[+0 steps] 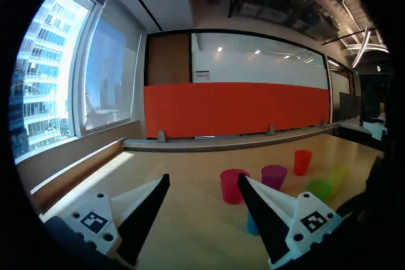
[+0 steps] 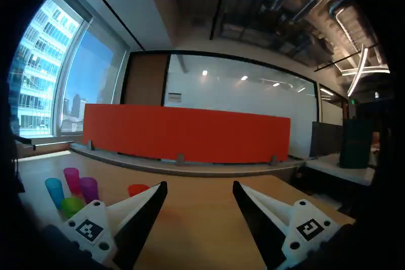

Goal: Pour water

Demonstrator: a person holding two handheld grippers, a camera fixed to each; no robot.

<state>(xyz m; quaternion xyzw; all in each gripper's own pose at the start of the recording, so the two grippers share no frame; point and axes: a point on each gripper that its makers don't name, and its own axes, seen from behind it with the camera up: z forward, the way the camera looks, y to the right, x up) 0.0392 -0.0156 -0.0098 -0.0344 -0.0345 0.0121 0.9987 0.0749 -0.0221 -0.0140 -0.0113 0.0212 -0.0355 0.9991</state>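
Several plastic cups stand together on the wooden table [image 1: 192, 229]. In the left gripper view I see a pink cup [image 1: 234, 185], a purple cup [image 1: 274, 176], an orange cup [image 1: 302, 161], a yellow cup [image 1: 338, 176] and a green cup [image 1: 319, 189]. A blue cup [image 1: 251, 224] is half hidden behind one finger. My left gripper [image 1: 202, 181] is open and empty, short of the pink cup. In the right gripper view the blue cup [image 2: 54, 191], pink cup [image 2: 71, 179], purple cup [image 2: 89, 189], green cup [image 2: 72, 205] and orange cup [image 2: 137, 189] sit at far left. My right gripper [image 2: 199, 186] is open and holds nothing.
An orange partition [image 1: 238, 108] runs along the table's far edge, on a grey rail. Large windows [image 1: 55, 82] and a wooden ledge [image 1: 76, 174] line the left side. A dark bin [image 2: 357, 143] stands on a side desk at right. Bare tabletop [image 2: 202, 234] lies ahead of the right gripper.
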